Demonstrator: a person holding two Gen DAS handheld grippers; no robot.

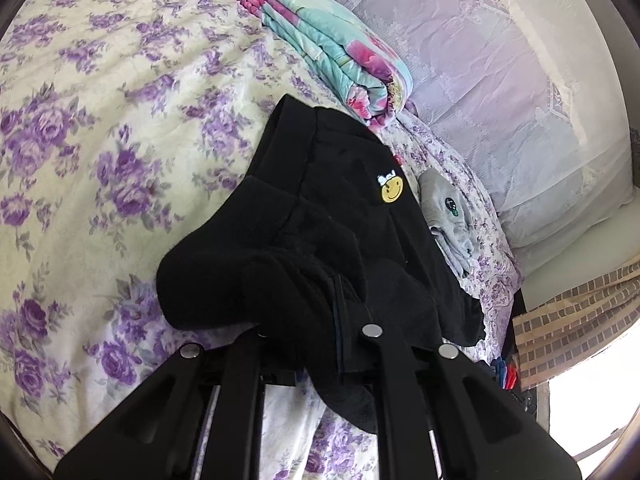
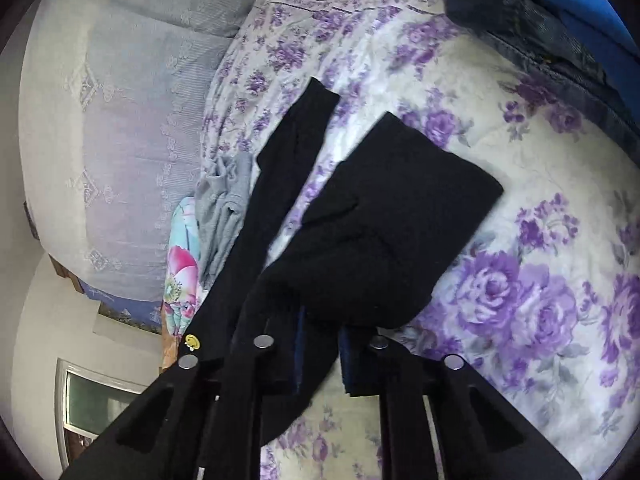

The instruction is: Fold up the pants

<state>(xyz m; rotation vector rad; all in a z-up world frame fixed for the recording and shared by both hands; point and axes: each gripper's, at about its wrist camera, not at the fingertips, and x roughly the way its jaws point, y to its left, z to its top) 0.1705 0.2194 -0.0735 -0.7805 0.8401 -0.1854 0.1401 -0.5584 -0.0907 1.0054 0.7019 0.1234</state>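
Observation:
Black pants [image 1: 328,200] with a yellow smiley patch [image 1: 391,189] lie on the purple-flowered bedsheet [image 1: 100,140]. In the left wrist view their near end is bunched over my left gripper [image 1: 336,320], which is shut on the cloth; its fingertips are hidden under the fabric. In the right wrist view a wide black part of the pants [image 2: 384,220] drapes onto my right gripper [image 2: 322,344], whose blue pads pinch the cloth's near edge. A narrow black leg [image 2: 280,184] runs away to the upper left, and the smiley patch [image 2: 192,341] sits low beside the left finger.
A folded teal-and-pink quilt [image 1: 328,52] lies beyond the pants, with a crumpled grey garment [image 1: 448,212] to their right. Lace-covered lavender pillows [image 1: 500,80] line the bed's edge. Blue cloth and denim [image 2: 540,32] sit at the far right corner. A window [image 2: 100,404] is low left.

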